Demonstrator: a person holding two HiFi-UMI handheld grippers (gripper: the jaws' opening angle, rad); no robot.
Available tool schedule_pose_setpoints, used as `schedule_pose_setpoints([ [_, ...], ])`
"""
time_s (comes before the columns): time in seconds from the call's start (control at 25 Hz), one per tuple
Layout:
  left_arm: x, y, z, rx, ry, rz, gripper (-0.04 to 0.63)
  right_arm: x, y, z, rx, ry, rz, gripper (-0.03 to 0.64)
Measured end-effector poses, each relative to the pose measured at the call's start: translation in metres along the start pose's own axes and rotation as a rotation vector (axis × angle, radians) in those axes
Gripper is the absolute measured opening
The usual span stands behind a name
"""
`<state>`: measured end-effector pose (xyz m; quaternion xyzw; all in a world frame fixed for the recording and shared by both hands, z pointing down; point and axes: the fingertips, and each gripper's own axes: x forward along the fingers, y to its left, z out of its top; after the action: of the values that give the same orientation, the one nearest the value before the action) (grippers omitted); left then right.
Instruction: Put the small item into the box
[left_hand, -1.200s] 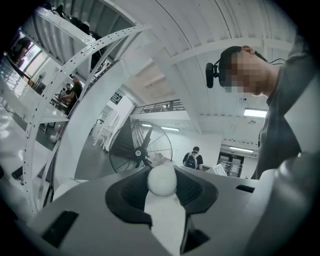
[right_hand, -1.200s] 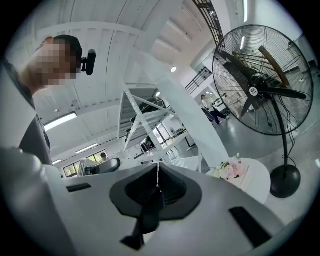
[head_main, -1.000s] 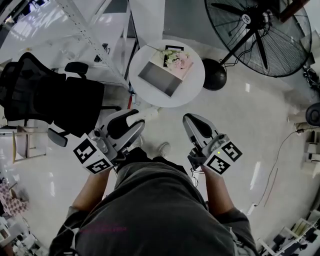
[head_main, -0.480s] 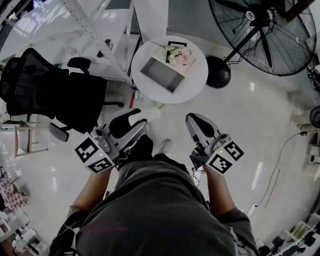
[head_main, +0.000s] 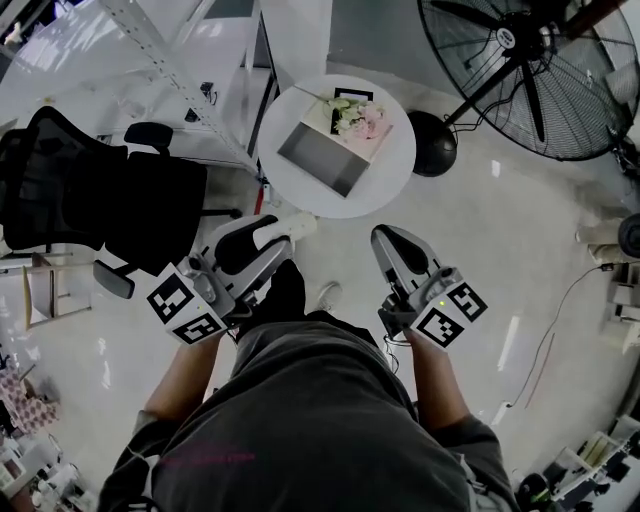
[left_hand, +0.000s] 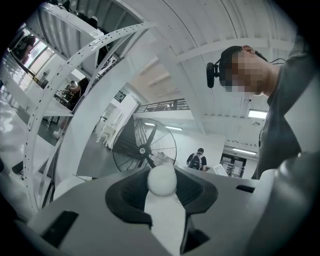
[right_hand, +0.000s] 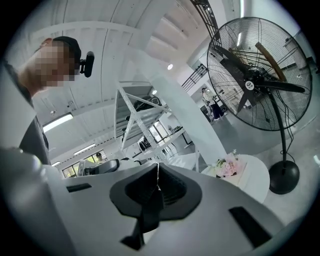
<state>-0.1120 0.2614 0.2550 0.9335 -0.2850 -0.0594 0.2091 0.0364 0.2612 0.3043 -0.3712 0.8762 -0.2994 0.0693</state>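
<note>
- The box (head_main: 320, 160) lies on the desk (head_main: 385, 182), on its left half, reaching toward the near edge.
- Flowers (head_main: 355, 120) sit on the desk behind the box, touching its far end.
- A fan (head_main: 530, 75) stands on the floor right of the desk, its base just beside the desk's right edge.
- A chair (head_main: 110, 200) stands left of the desk, well apart from it.
- A shelf rack (head_main: 165, 65) rises behind and left of the desk.
- The left gripper (head_main: 280, 235) is before the desk's near-left edge, the small item (head_main: 297, 226) between its jaws.
- The right gripper (head_main: 383, 238) is before the desk's near-right edge.
- The person's shoe (head_main: 325, 296) is on the floor before the desk, between the grippers.
</note>
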Motion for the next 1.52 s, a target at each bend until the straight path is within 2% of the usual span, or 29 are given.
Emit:
schedule_pose_setpoints([
  [0.64, 0.022, 0.136, 0.056, -0.029, 0.013, -0.053, 0.149, 0.131, -0.033, 0.040, -0.003, 0.002, -0.072, 0.023],
  [0.96, 0.029, 0.180, 0.074, -0.044, 0.020, -0.090, 0.149, 0.173, -0.039, 0.056, -0.011, 0.003, -0.109, 0.023],
  [1.2, 0.033, 0.202, 0.072, -0.051, 0.048, -0.098, 0.149, 0.189, -0.046, 0.059, -0.011, 0.003, -0.126, 0.023],
  [1.52, 0.061, 0.214, 0.041, -0.067, 0.100, -0.059, 0.149, 0.187, -0.078, 0.063, -0.001, 0.028, -0.117, 0.023],
])
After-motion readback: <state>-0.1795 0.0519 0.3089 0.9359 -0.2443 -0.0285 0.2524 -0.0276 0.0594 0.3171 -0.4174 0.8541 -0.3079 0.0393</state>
